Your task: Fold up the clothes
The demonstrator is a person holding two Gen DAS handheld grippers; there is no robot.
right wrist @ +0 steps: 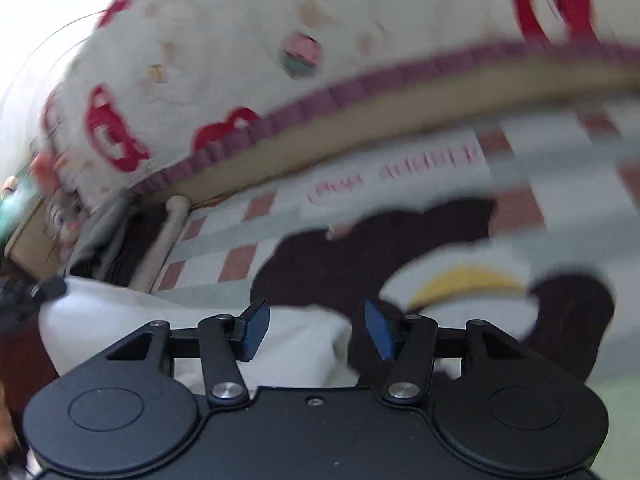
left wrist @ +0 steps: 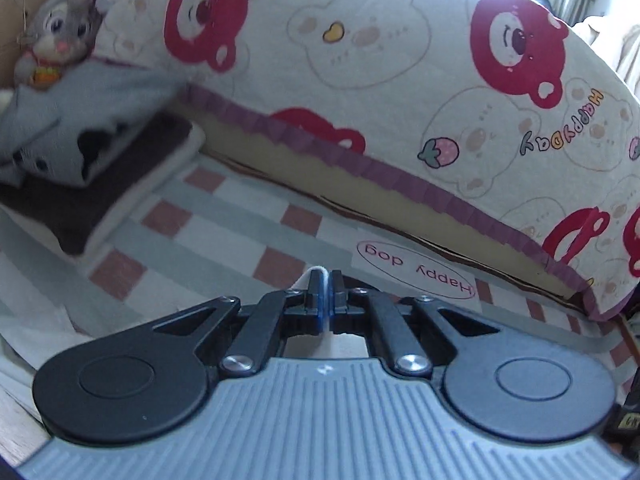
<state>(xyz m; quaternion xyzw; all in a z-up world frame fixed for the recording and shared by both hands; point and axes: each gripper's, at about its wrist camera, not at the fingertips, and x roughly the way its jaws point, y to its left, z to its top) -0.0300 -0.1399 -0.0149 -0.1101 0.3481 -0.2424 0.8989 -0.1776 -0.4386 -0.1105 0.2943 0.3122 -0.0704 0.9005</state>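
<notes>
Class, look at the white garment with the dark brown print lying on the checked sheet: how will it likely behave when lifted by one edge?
The white garment will probably hang floppy: it already lies in soft folds. It looks light, since the shut left tongs pinch a thin white edge. It seems unlikely to roll or break.

"Happy dog" stands upside down inside a red oval on the checked sheet point(left wrist: 416, 276). "HappyDay" is printed in coloured letters, also inverted, on the bear-patterned quilt point(left wrist: 560, 124). The right wrist view's lettering is too blurred to read.
</notes>
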